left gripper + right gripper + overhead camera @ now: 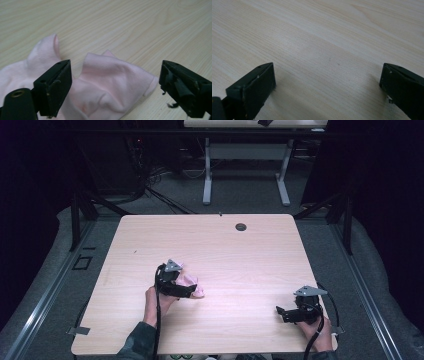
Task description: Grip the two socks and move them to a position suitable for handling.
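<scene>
High view: one pale wood tabletop (215, 245), with one small pink cloth (191, 285) lying crumpled left of centre near the front edge. The left hand-held gripper (192, 291) sits right at the cloth, on or just over it; whether it touches cannot be told from here. The right hand-held gripper (280, 312) rests well apart from the cloth, near the front right corner, over bare wood. Two hand-held grippers, one cloth, nothing else on the tabletop.

Left gripper view: the left hand-held gripper (113, 87) has its jaws spread wide with the pink cloth (110, 85) between and below them, not pinched. The cloth is bunched, with folds and one hemmed edge toward the right jaw. Judgement: the grasp is not yet made and the work on the cloth is at an early stage; closing on a fold is what is left.

Right gripper view: the right hand-held gripper (328, 85) is spread wide too, holding nothing, with plain tabletop (319, 37) between the jaws. It looks idle.
</scene>
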